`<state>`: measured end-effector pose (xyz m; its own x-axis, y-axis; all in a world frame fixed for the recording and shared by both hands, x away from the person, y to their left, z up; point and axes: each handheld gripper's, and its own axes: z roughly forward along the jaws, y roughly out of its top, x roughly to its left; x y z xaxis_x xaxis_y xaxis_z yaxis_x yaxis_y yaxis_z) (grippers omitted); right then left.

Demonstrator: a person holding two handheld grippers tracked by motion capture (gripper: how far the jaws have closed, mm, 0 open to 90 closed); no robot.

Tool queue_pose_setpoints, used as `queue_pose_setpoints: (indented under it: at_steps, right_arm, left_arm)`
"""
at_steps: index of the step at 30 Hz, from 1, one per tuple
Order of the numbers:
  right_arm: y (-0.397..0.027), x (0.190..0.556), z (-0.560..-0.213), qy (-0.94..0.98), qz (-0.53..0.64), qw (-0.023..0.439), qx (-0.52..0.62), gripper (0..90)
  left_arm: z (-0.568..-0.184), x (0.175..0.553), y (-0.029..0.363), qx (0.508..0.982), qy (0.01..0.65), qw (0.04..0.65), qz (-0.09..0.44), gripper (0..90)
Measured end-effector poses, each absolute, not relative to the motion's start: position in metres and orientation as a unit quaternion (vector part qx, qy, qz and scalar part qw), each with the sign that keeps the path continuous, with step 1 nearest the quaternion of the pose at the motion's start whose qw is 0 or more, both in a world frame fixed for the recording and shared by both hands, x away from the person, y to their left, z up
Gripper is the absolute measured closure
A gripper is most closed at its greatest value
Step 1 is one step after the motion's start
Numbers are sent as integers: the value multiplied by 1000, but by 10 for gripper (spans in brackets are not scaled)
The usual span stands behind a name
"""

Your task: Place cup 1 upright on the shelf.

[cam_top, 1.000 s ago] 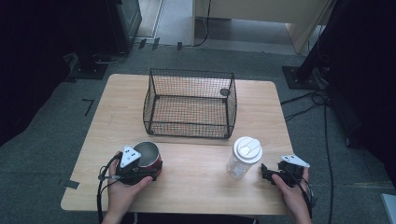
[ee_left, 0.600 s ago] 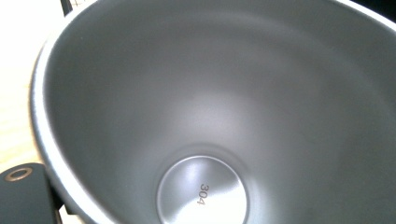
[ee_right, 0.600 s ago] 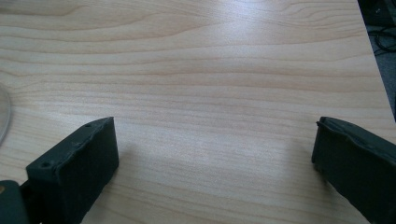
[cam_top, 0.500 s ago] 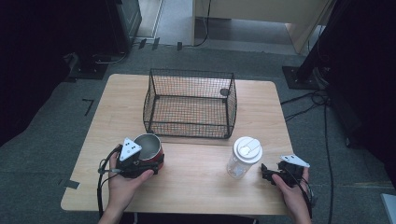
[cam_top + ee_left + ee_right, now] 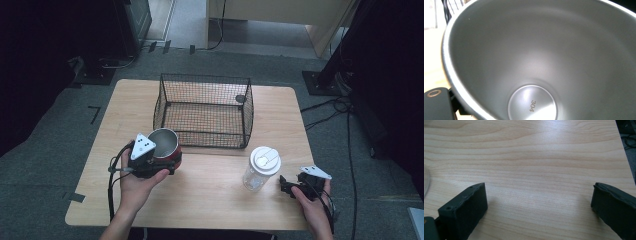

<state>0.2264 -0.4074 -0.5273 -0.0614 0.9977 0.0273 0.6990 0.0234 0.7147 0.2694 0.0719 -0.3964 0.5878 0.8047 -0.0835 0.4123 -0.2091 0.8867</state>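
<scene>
While the wooden table (image 5: 210, 200) spreads wide below, the wire basket (image 5: 204, 111) sits at its far middle, open-topped and empty apart from a small dark disc on its far right wall. Just in front of its near left corner is the steel mug with the red sleeve (image 5: 165, 146), carried by the left gripper (image 5: 150, 162), whose jaws look clamped on the mug's wall; in the left gripper view the bare steel interior (image 5: 541, 57) looms close, stamped 304 on its floor. Over to the right stands the clear tumbler with a white lid (image 5: 261, 169), upright and untouched, and just beside it the right gripper (image 5: 290, 189) rests low with jaws spread wide over bare wood. My read: the mug is headed for the basket. To do that well, lift it clear above the rim, keep it level, lower it onto the mesh floor away from the walls, then release.
</scene>
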Motion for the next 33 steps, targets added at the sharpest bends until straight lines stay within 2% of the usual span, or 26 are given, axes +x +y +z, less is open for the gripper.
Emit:
queue_pose_setpoints:
  at_steps: [17, 33]
  right_arm:
    - [-407, 226, -527, 667, 291, 256, 636, 4]
    - [-407, 226, -527, 667, 291, 256, 636, 4]
  left_arm:
    - [-362, 297, 62, 738, 395, 501, 218, 69]
    - [-361, 329, 47, 728, 403, 508, 222, 69]
